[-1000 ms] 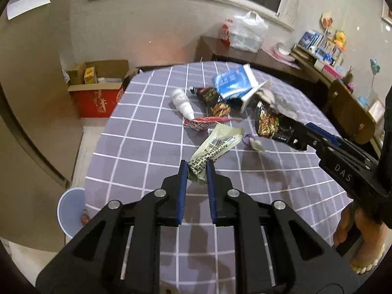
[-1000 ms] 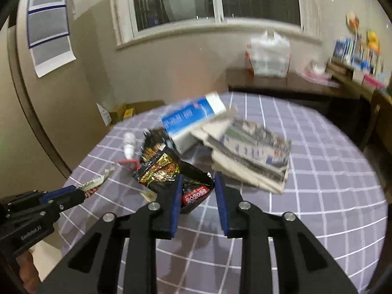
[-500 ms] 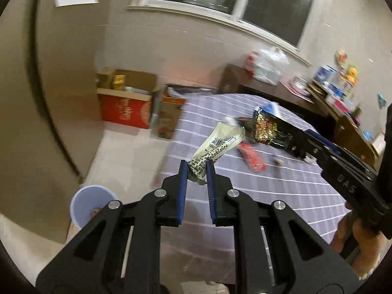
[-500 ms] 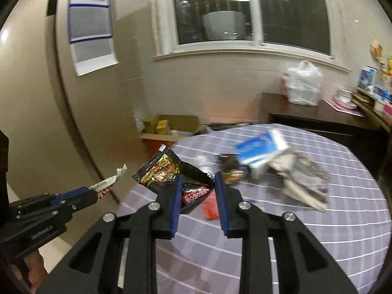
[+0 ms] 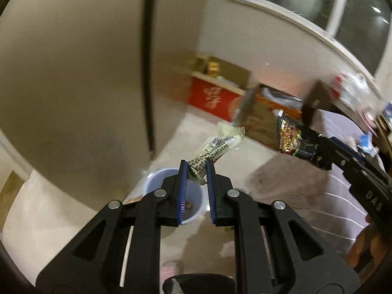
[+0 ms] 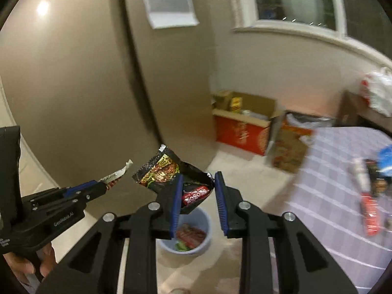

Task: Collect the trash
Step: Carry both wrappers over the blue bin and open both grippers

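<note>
Your left gripper (image 5: 196,171) is closed on a pale wrapper (image 5: 215,149) with a black barcode print; the blue pads pinch its lower end, and the free end sticks up toward 1 o'clock from the fingertips. In the left wrist view the light blue bin (image 5: 193,196) is on the pale floor directly behind these fingers, partly hidden by them, and something small and reddish lies at its bottom. Your right gripper (image 6: 198,183) is closed on a black snack bag (image 6: 171,171) with red and gold print (it is crumpled, with the torn top pointing to 11 o'clock); the jaws stand a little apart because the bag fills the gap between the pads. In the right wrist view the same bin (image 6: 208,230) is at 6 o'clock from the bag, just below the fingertips, and it already holds some red and green wrappers. The table with the grey checked cloth (image 6: 343,196) is at 3 o'clock, blurred, and some trash lies on it near the right edge. Two open cardboard boxes, one red (image 6: 241,132), stand on the floor against the wall at 1 o'clock. Your hand (image 6: 29,264) on the left gripper shows at 8 o'clock.
</note>
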`<action>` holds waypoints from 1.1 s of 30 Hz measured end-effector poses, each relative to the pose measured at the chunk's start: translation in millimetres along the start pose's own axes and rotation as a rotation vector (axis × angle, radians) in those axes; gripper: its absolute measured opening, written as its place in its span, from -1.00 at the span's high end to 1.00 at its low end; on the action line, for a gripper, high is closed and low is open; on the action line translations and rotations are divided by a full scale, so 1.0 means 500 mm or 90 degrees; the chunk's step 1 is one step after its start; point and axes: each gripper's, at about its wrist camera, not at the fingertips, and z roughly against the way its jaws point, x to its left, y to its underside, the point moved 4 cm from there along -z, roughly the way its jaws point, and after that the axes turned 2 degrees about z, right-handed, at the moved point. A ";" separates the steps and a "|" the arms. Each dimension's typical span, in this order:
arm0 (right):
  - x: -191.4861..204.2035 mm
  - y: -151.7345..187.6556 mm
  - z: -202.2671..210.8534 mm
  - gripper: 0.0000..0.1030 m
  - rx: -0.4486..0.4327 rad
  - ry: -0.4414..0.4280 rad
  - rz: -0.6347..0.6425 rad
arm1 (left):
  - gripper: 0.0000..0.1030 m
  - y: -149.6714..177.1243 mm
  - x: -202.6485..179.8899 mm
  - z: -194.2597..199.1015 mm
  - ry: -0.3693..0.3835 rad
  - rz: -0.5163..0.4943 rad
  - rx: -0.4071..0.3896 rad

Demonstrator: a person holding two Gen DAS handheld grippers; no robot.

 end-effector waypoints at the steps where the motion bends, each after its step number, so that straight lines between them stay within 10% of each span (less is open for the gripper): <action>1: 0.014 0.000 -0.025 0.40 0.005 -0.010 0.001 | 0.70 -0.002 0.022 -0.009 -0.011 0.007 0.004; 5: 0.065 0.016 -0.145 -0.14 0.045 -0.028 0.006 | 0.70 -0.001 0.106 -0.062 -0.078 0.026 0.034; 33: 0.054 0.052 -0.168 -0.38 0.035 -0.030 -0.015 | 0.54 -0.019 0.073 -0.161 -0.084 -0.011 0.073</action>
